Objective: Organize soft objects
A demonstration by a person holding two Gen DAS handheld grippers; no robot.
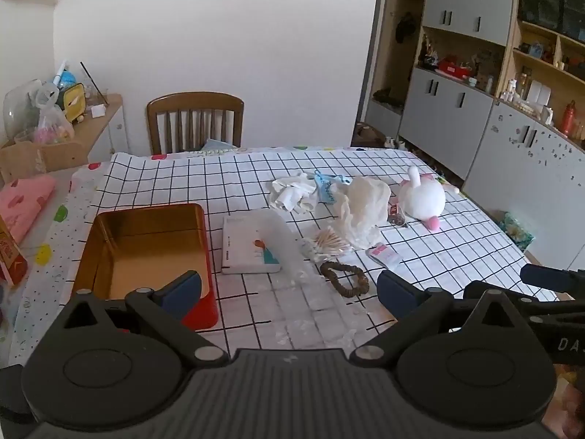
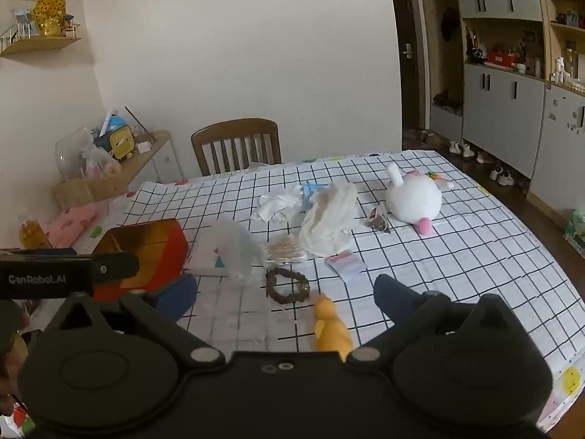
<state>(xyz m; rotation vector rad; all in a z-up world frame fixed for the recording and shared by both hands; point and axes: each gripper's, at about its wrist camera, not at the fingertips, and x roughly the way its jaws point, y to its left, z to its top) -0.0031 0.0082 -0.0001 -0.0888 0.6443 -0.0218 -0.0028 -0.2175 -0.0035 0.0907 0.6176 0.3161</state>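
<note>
A white plush toy (image 1: 422, 197) with a pink tail lies at the far right of the checked table; it also shows in the right wrist view (image 2: 413, 197). A crumpled white cloth (image 1: 292, 192), a blue pouch (image 1: 327, 186) and a white plastic bag (image 1: 362, 205) lie mid-table. An open red tin with a gold inside (image 1: 146, 248) sits at the left. My left gripper (image 1: 289, 289) is open and empty above the near table edge. My right gripper (image 2: 285, 296) is open and empty, with a yellow toy duck (image 2: 331, 329) on the table between its fingers.
A white book (image 1: 250, 245) under clear film, cotton swabs (image 1: 329, 243), a bead bracelet (image 1: 343, 278), a small pink packet (image 1: 384, 254) and a dark snack packet (image 1: 396, 216) lie around. A wooden chair (image 1: 195, 120) stands behind the table. Cabinets line the right wall.
</note>
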